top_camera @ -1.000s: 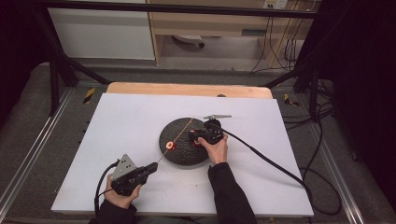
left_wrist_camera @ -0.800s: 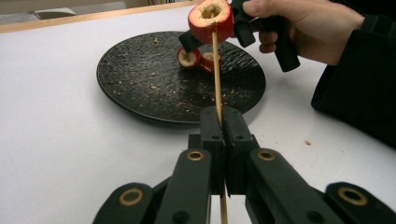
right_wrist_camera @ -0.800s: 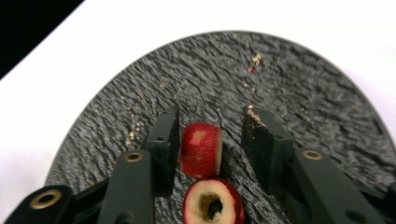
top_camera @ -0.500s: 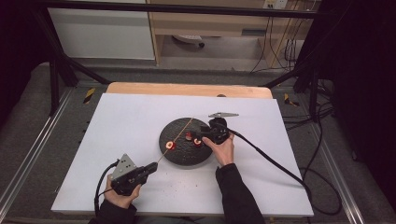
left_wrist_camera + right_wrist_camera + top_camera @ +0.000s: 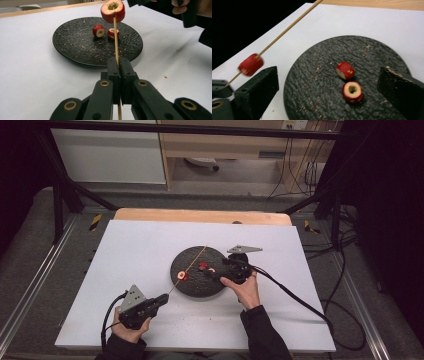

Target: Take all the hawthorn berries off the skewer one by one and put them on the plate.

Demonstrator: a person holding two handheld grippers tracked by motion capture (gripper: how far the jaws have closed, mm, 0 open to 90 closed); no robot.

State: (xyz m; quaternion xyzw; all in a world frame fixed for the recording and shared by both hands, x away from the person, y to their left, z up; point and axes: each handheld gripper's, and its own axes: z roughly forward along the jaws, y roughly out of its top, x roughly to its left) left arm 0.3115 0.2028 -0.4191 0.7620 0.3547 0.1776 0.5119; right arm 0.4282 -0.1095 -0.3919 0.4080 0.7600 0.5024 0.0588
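My left gripper (image 5: 163,298) rests at the near left of the table, shut on a thin wooden skewer (image 5: 116,45) that slants up over the black round plate (image 5: 192,287). A red cored fruit slice (image 5: 112,10) is threaded on the skewer, clear of the plate. Two more red slices (image 5: 345,70) (image 5: 352,92) lie loose on the plate (image 5: 312,87). My right gripper (image 5: 329,82) hovers over the plate's right side. Its jaws have just been opening and now stand wide with nothing gripped between its fingers (image 5: 259,87).
The plate (image 5: 75,45) sits in the middle of a white mat (image 5: 140,250) on a wooden table, with crumbs scattered on it. Black cables trail off the right side. A metal frame and cabinets stand beyond the far edge.
My right gripper has drawn back to the right and upward from the skewer and spread its jaws. The left gripper and skewer have stayed put.
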